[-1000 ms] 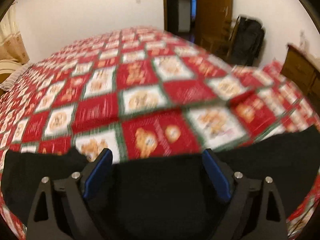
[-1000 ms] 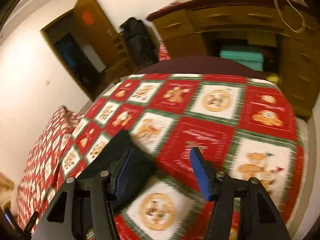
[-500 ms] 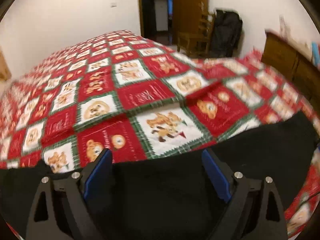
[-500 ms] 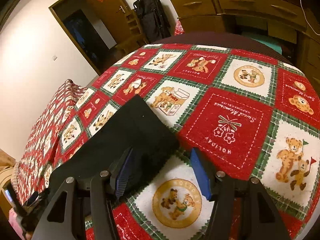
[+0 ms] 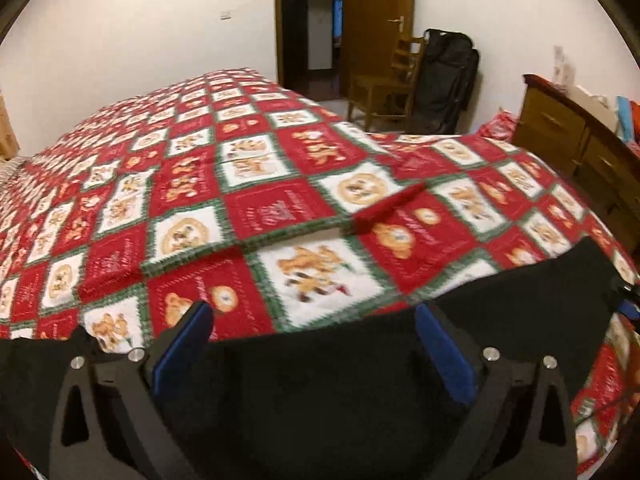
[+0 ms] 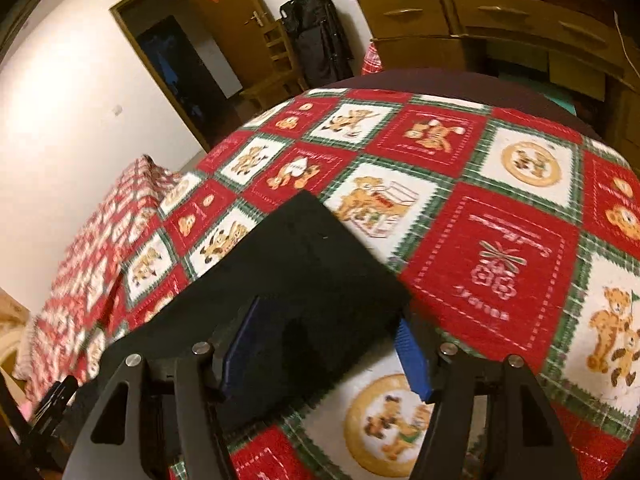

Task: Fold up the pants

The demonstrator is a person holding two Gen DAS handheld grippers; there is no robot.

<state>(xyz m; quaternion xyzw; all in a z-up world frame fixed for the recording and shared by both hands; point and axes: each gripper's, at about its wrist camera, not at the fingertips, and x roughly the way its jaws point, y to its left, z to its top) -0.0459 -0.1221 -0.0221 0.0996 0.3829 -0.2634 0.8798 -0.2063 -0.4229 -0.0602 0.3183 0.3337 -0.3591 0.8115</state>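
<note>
I see open bedspread [image 5: 280,208] beyond the pants [image 5: 320,380]; a chair [image 5: 384,84] and dresser [image 6: 480,20] crowd the far edge.

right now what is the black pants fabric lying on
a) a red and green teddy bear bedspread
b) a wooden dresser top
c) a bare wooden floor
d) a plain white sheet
a: the black pants lie flat on the red and green teddy bear bedspread, with its squares showing on either side of them.

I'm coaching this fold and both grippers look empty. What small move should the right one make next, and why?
Probably ease the right gripper down and close on the end of the black pants. Its jaws have just been opening and straddle that end unpinched, above the quilt. The left gripper hangs wide open over the other end.
</note>
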